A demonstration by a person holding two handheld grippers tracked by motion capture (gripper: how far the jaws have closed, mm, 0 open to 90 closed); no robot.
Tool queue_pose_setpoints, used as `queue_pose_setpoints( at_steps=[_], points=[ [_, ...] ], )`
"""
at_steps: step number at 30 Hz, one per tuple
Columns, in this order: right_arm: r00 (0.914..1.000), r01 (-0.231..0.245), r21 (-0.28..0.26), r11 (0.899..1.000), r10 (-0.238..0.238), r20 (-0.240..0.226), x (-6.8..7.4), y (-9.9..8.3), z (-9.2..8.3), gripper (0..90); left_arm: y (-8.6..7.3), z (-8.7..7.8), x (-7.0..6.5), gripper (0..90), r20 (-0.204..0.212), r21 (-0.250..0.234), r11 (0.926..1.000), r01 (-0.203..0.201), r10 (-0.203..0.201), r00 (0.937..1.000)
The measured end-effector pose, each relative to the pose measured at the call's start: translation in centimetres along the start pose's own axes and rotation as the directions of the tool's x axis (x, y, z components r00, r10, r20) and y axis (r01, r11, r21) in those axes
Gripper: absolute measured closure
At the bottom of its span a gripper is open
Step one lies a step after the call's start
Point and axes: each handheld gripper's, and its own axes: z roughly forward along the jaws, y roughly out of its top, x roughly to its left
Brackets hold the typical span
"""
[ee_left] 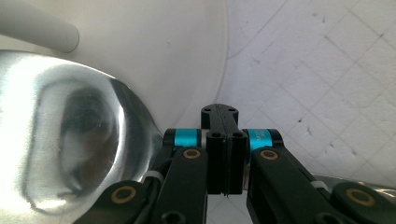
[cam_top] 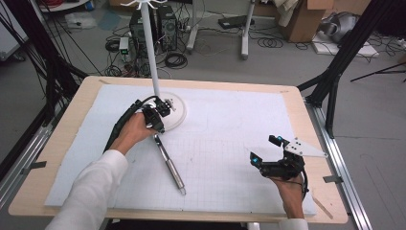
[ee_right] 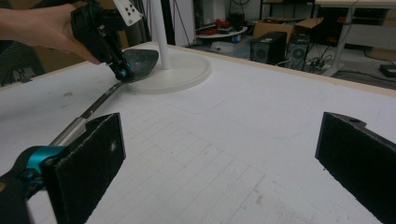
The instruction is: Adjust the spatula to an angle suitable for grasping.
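Table (cam_top: 57, 143), wooden, covered by a white gridded mat (cam_top: 230, 143). White stand (cam_top: 154, 52): thin upright pole on a round flat base (cam_top: 178, 111), set toward the mat's far left.

Ladle (cam_top: 168, 160): long metal utensil, lying diagonally on the mat. Handle end points toward the near edge; polished bowl (ee_left: 70, 140) rests at or on the base rim, close beside the pole. Bowl mirror-bright; handle straight, thicker at the grip end.

Left gripper (cam_top: 155, 116): positioned at the ladle's neck next to the bowl. Jaws pressed together; whether the neck sits between them cannot be told. Right gripper (cam_top: 268, 151): hovering over bare mat, well apart from the ladle, jaws spread wide, holding nothing.

Risks, judged: smooth metal likely to slip or pivot in a narrow pinch; long handle likely to swing and drag when lifted from one end; bowl likely to knock the pole or shift the stand.
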Motion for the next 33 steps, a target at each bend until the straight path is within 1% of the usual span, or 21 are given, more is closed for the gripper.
queue_pose_setpoints(
  at_steps=[4, 6, 7, 12, 13, 15, 16, 21, 25, 30, 31, 33],
  points=[
    [1.0000, -0.001, 0.000, 1.000, 0.001, -0.001, -0.01, 0.00, -0.01, 0.4, -0.08, 0.26, 0.19, 89.6, -0.001, 0.003, 1.0000, 0.004, -0.004, 1.0000],
    [1.0000, -0.003, 0.001, 1.000, 0.003, -0.001, 0.00, 0.00, -0.01, 0.4, -0.07, 0.41, 0.24, 89.6, -0.011, 0.011, 0.9999, 0.003, -0.003, 0.9999],
    [1.0000, -0.004, 0.001, 1.000, 0.004, -0.001, -0.01, 0.00, -0.01, 0.4, -0.09, 0.51, 0.30, 89.6, -0.009, 0.008, 1.0000, 0.004, -0.004, 0.9999],
    [1.0000, -0.003, 0.003, 1.000, 0.003, 0.001, -0.05, -0.01, 0.02, 0.4, -0.12, 0.69, 0.32, 89.6, -0.008, 0.025, 0.9997, -0.008, 0.008, 0.9999],
    [1.0000, -0.002, 0.002, 1.000, 0.002, 0.002, -0.05, -0.02, 0.03, 0.4, -0.15, 0.72, 0.28, 89.6, -0.008, 0.027, 0.9996, -0.002, 0.003, 1.0000],
    [1.0000, -0.002, 0.002, 1.000, 0.002, 0.000, -0.03, -0.01, 0.01, 0.4, -0.20, 0.75, 0.27, 89.6, -0.015, 0.035, 0.9993, -0.009, 0.010, 0.9998],
    [1.0000, -0.003, 0.002, 1.000, 0.003, 0.000, -0.03, -0.01, 0.00, 0.4, -0.22, 0.79, 0.31, 89.6, -0.010, 0.031, 0.9994, -0.012, 0.013, 0.9999],
    [1.0000, 0.000, 0.002, 1.000, 0.000, -0.001, -0.01, -0.01, 0.00, 0.4, -0.18, 0.84, 0.19, 89.6, -0.023, 0.037, 0.9991, -0.021, 0.021, 0.9995],
    [1.0000, -0.005, 0.004, 1.000, 0.005, 0.000, 0.00, -0.02, -0.04, 0.4, -0.21, 0.95, 0.08, 89.6, -0.026, 0.055, 0.9980, -0.031, 0.033, 0.9991],
    [1.0000, -0.004, 0.001, 1.000, 0.004, 0.002, -0.04, -0.05, -0.12, 0.4, -0.48, 0.71, 0.17, 89.6, -0.024, 0.054, 0.9984, -0.017, 0.018, 0.9996],
    [1.0000, 0.001, -0.002, 1.000, -0.001, 0.001, -0.07, -0.05, -0.09, 0.4, -0.54, 0.65, 0.21, 89.6, -0.024, 0.060, 0.9981, -0.016, 0.017, 0.9996],
    [1.0000, -0.004, 0.000, 1.000, 0.004, 0.000, -0.01, -0.05, -0.09, 0.4, -0.70, 0.58, 0.26, 89.6, -0.020, 0.065, 0.9979, -0.008, 0.009, 0.9998]
  ],
)
